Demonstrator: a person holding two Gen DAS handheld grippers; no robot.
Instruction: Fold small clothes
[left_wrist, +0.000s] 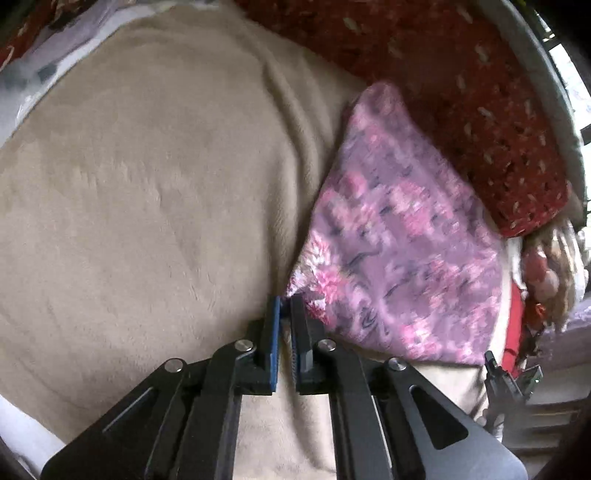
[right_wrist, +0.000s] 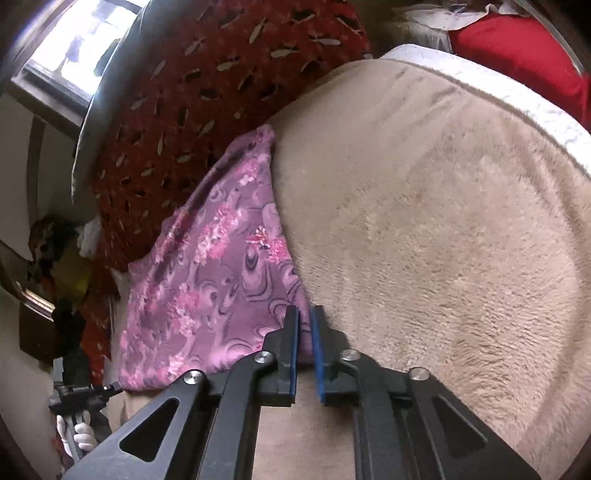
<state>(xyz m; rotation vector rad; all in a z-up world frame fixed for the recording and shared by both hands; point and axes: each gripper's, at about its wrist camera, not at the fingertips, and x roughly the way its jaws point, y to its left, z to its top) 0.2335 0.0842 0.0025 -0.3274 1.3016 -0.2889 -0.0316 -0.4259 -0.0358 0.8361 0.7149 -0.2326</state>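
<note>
Pink-and-purple floral garment (left_wrist: 399, 236) spread on the beige blanket (left_wrist: 147, 184), right of centre in the left wrist view, left of centre in the right wrist view (right_wrist: 207, 280), its far edge up against a dark red patterned cushion (left_wrist: 461, 92). Laid out as a rough triangle, fairly flat, with no crisp fold line to be seen; whether already doubled over once cannot be told from the blurred print.

Left tongs (left_wrist: 285, 306) at lower centre of the frame, clenched, tips right at the near pointed corner of the cloth; looks pinched on that corner, though little fabric shows between the pads. Right tongs (right_wrist: 304, 317) at lower centre of their frame, nearly closed with a narrow gap, a strip of the garment's lower right edge lying between the pads; whether actually pressing on it cannot be told.

By the look of it, early in the job: two near corners taken or about to be taken, the fold itself not yet made. Left to do, probably: lifting the near edge, carrying it across to the far edge, smoothing, and further folding to a compact shape
</note>
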